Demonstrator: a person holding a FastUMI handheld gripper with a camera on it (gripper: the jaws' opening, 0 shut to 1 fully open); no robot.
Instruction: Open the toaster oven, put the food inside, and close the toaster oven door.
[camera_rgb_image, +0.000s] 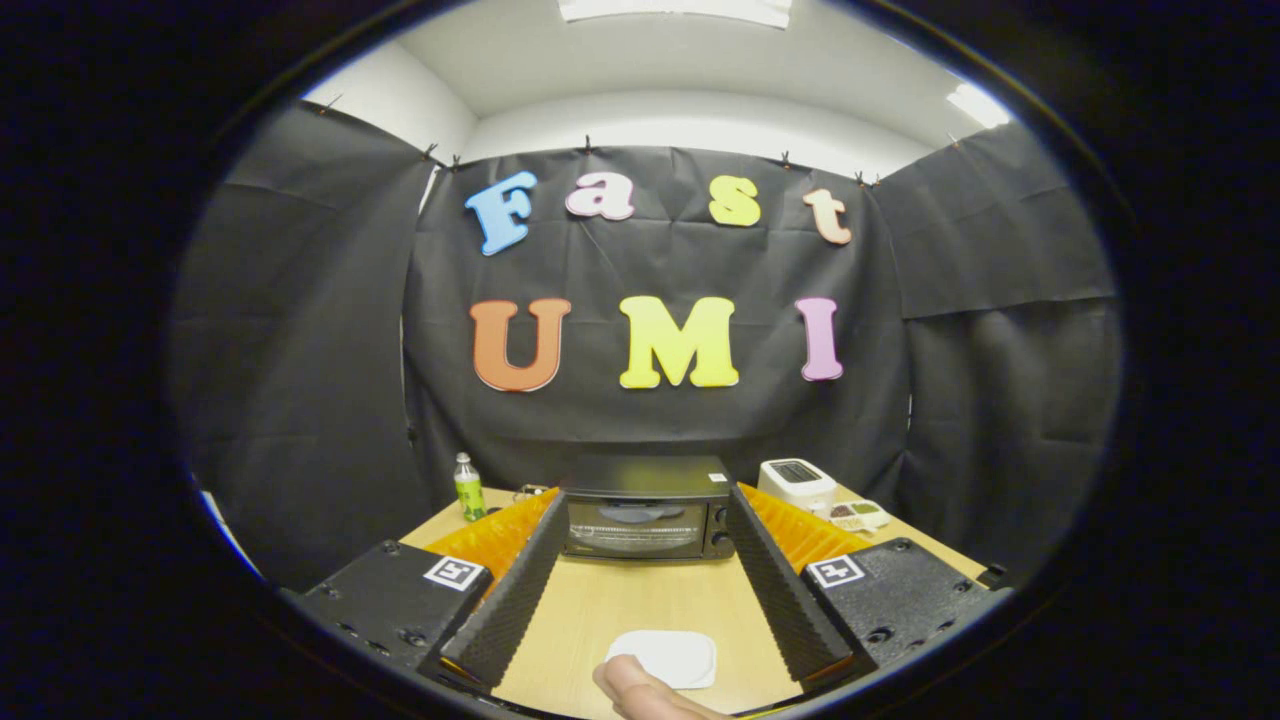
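Toaster oven (645, 508) beyond open tool (640, 520)

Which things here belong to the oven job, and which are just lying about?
Job: toaster oven, door closed; white plate between the open jaws of the gripper; a finger beside the plate.
Lying about: green bottle, white toaster, small tray.

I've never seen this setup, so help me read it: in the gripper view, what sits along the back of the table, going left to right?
Green bottle → black toaster oven, door closed, beyond the open gripper → white toaster → small tray of food.
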